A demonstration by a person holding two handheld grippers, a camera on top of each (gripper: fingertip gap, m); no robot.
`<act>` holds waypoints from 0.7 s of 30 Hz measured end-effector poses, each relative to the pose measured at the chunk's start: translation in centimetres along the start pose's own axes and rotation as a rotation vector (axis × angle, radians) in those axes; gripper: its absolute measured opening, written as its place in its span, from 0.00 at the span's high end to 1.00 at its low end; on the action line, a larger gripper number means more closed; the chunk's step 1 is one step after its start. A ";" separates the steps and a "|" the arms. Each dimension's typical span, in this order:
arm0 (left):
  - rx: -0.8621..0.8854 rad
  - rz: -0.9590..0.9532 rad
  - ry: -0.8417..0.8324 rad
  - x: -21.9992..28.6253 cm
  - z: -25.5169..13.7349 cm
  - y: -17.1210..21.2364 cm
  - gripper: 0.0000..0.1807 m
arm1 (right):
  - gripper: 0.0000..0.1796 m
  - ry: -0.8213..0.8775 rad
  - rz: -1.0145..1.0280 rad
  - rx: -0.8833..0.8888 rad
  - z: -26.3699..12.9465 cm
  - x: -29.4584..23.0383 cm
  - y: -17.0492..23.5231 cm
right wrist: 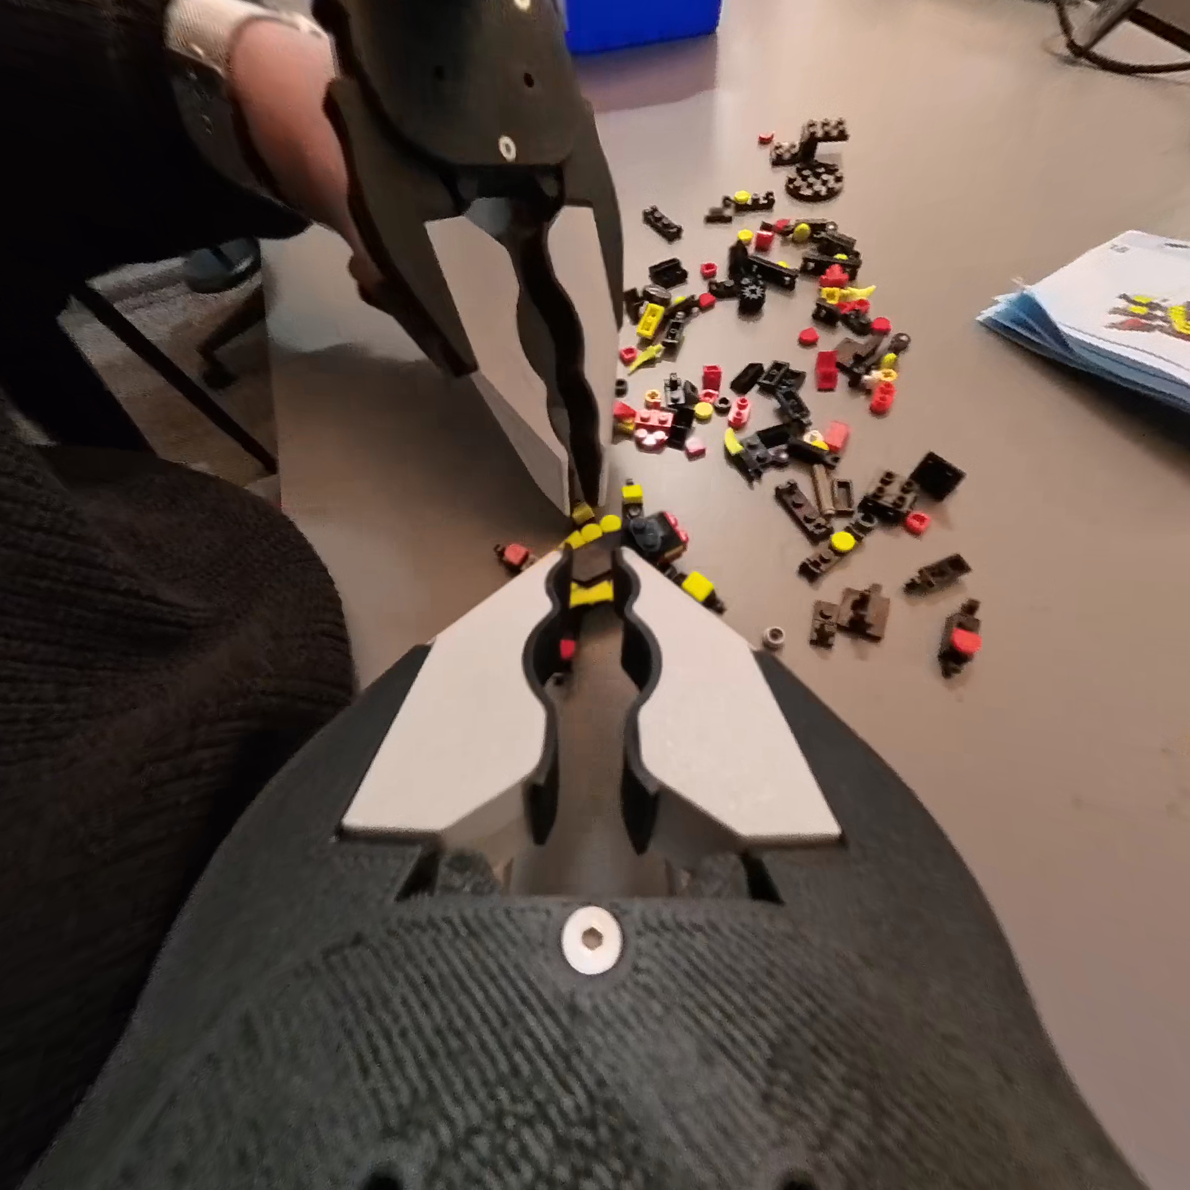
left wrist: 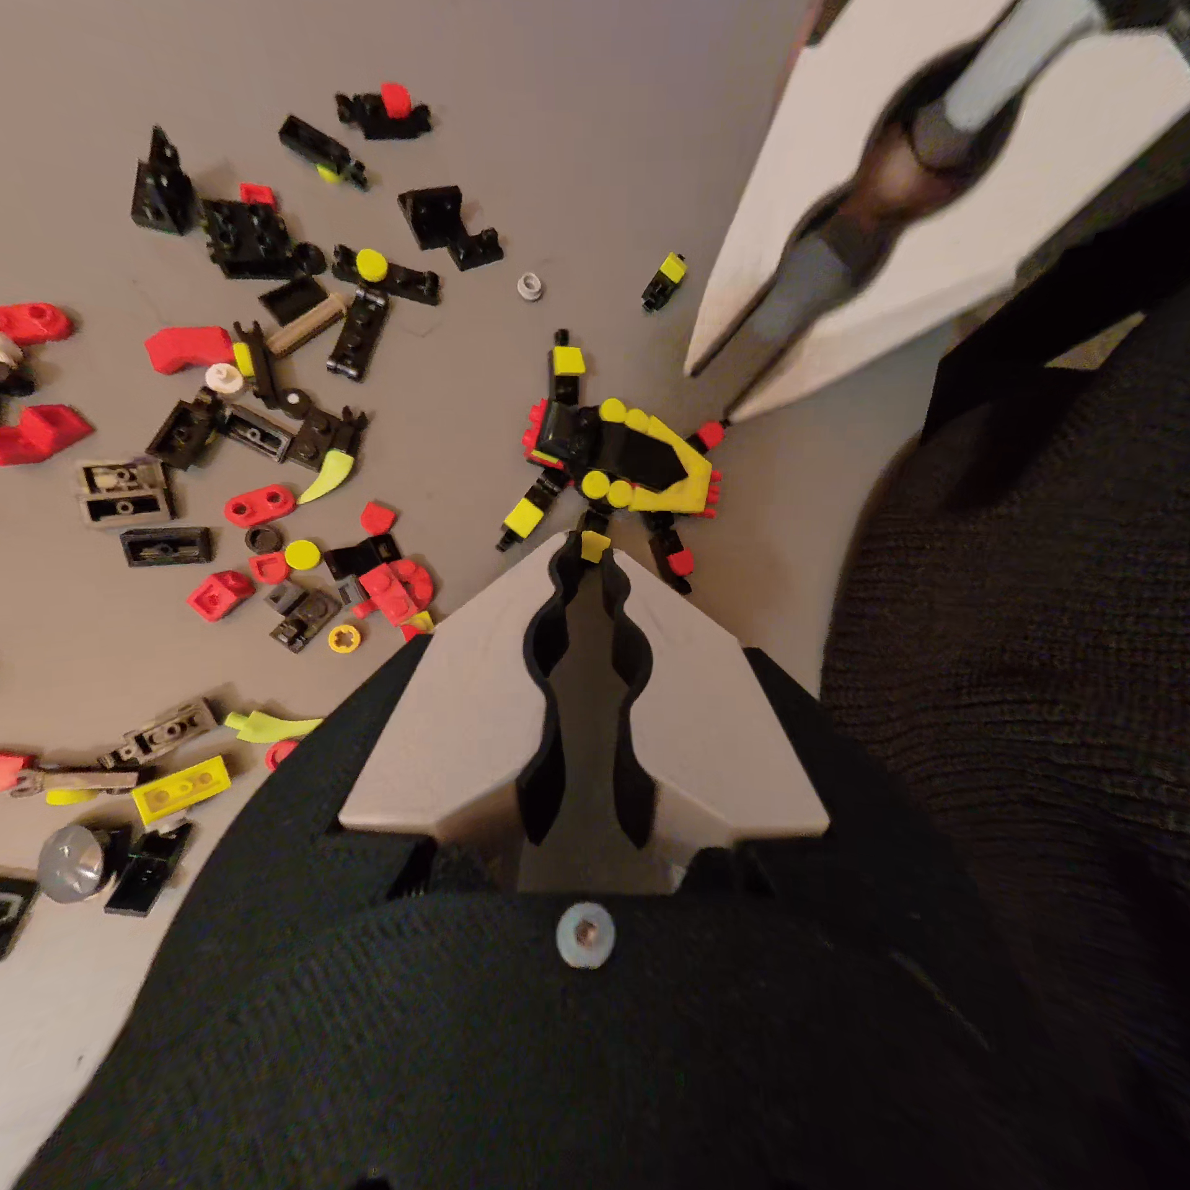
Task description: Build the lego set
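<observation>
Two grippers clamped on one part-built model, on the grey table point(left wrist: 579, 96)

The left gripper point(left wrist: 589, 554) pinches a yellow-tipped limb of the model point(left wrist: 618, 454); the right gripper point(right wrist: 591, 579) grips the model's black-and-yellow body. The model rests on the table near its front edge. Left of the model in the left wrist view lies one scatter of loose bricks point(left wrist: 257, 399); one booklet point(right wrist: 1107, 315) lies beyond the scatter
</observation>
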State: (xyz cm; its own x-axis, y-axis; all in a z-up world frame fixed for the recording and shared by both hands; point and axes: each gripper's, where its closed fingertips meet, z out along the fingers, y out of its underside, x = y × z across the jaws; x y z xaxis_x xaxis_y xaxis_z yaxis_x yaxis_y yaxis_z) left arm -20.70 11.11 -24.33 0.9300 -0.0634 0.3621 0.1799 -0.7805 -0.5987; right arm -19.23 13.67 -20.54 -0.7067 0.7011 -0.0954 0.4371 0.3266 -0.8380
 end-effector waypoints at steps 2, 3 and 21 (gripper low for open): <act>-0.034 -0.060 0.013 -0.1 0.1 -0.2 0.98 | 0.95 0.095 0.015 -0.041 0.6 1.0 0.4; -0.048 -0.080 0.024 -0.1 0.2 -0.3 0.98 | 0.95 0.116 0.020 -0.060 0.9 1.3 0.6; -0.179 -0.080 0.022 -0.2 0.5 -0.5 0.99 | 1.00 0.061 0.030 -0.113 2.1 0.1 1.2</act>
State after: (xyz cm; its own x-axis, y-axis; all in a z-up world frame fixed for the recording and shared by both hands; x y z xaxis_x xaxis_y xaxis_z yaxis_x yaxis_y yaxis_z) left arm -20.84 11.82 -24.44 0.9075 -0.0092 0.4200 0.1909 -0.8815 -0.4320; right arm -19.94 12.85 -22.70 -0.6587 0.7476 -0.0844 0.5205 0.3718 -0.7687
